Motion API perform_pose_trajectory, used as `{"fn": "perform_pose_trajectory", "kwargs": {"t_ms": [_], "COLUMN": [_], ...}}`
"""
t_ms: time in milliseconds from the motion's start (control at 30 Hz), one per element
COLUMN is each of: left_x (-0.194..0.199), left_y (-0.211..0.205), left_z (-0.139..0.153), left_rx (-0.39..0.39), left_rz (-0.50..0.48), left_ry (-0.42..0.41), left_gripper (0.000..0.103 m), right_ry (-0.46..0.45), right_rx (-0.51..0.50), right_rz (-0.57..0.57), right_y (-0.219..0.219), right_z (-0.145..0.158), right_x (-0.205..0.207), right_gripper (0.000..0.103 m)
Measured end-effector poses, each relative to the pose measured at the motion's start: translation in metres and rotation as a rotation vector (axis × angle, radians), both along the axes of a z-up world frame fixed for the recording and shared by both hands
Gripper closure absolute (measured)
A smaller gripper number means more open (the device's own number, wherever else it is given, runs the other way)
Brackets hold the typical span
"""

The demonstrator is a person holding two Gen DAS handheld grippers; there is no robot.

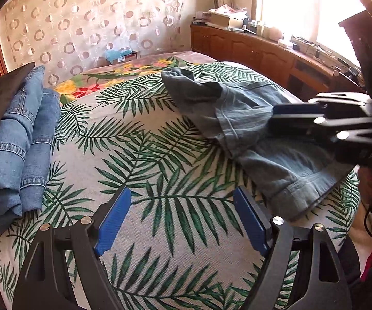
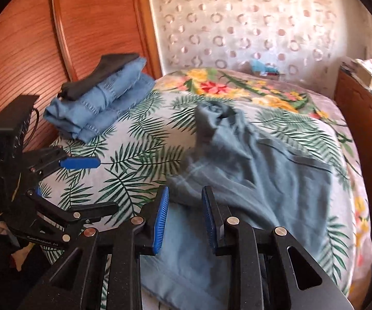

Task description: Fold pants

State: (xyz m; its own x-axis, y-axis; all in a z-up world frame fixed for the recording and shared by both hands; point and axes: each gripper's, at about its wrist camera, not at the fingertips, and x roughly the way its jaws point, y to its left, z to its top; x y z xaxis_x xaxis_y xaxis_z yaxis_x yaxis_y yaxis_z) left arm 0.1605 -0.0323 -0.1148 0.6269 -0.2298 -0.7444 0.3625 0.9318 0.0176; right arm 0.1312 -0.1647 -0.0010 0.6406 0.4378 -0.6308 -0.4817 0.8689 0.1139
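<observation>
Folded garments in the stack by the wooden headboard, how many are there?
3 that I can make out: a black folded garment on top, and two folded blue denim jeans beneath and beside it. More could be hidden underneath. The grey-blue pants lie unfolded, apart.

**Two hand-held grippers, both with jaws apart**

The left black two-finger gripper with blue ribbed pads [image 1: 182, 217] points forward, its jaws spread wide with nothing between them. From the right wrist view it appears at the left edge, tilted, one blue pad [image 2: 80, 162] extended sideways. The right black two-finger gripper with blue ribbed pads [image 2: 185, 219] holds its jaws narrowly parted and roughly parallel. In the left wrist view it enters from the right, fingers level.
</observation>
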Motion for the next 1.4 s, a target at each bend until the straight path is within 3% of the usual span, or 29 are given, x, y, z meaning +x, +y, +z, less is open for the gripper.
{"fn": "perform_pose_trajectory", "kwargs": {"t_ms": [500,533,567,600,900,1100,1267,1400], "left_x": [0.0,0.0,0.0,0.001,0.0,0.001,0.001,0.0], "left_y": [0.008,0.008,0.008,0.008,0.006,0.003,0.006,0.008], "left_z": [-0.005,-0.004,-0.005,-0.005,-0.001,0.0,-0.001,-0.003], "left_rx": [-0.011,-0.012,-0.012,-0.011,-0.012,-0.014,-0.011,-0.015], "left_rz": [0.021,0.021,0.022,0.022,0.012,0.006,0.011,0.017], "left_ry": [0.016,0.017,0.018,0.018,0.009,0.006,0.007,0.009], "left_gripper": [0.021,0.021,0.021,0.021,0.021,0.021,0.021,0.021], "right_ry": [0.063,0.06,0.057,0.052,-0.026,0.008,0.051,0.083], "right_rx": [-0.138,-0.147,-0.154,-0.153,-0.087,-0.075,-0.08,-0.136], "right_rz": [0.024,0.024,0.025,0.029,-0.03,0.037,0.05,0.057], "right_y": [0.026,0.03,0.031,0.031,0.002,0.015,0.024,0.035], "right_z": [-0.017,-0.017,-0.017,-0.016,0.02,0.009,-0.008,-0.023], "right_x": [0.034,0.036,0.036,0.036,0.031,0.028,0.036,0.041], "right_gripper": [0.071,0.073,0.088,0.093,0.101,0.101,0.077,0.077]}}
